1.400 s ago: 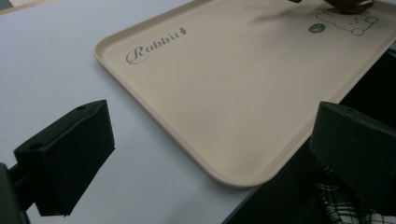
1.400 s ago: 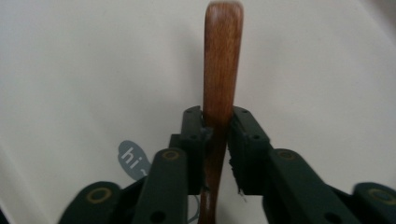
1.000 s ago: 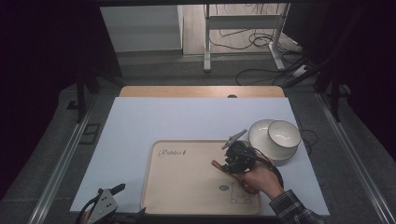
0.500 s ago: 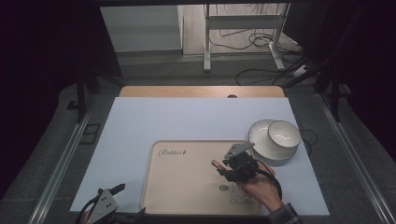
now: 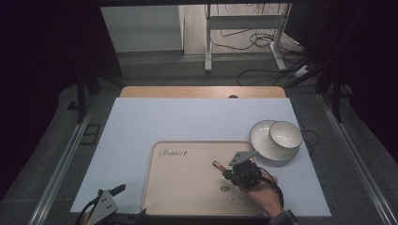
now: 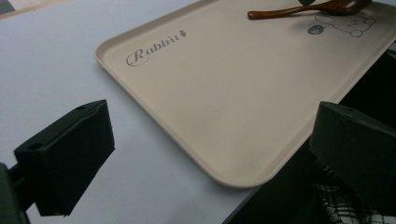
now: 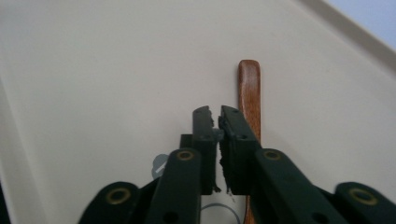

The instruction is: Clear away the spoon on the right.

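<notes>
The beige tray (image 5: 187, 187) lies at the near edge of the surface (image 5: 187, 122), its near rim partly hidden by the hands; it carries a brown wooden spoon (image 7: 250, 93) whose bowl end is covered by the right tool (image 5: 234, 172). Near the right edge, a white bowl (image 5: 285, 135) sits on a white plate (image 5: 263, 145). The right tool has just been closing, its jaws together beside the spoon handle, nothing between them; the left tool (image 6: 205, 154), at the near-left corner, stands wide open and empty.

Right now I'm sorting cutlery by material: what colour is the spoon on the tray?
Reddish-brown, like varnished wood: the spoon shows best in the left gripper view.
</notes>
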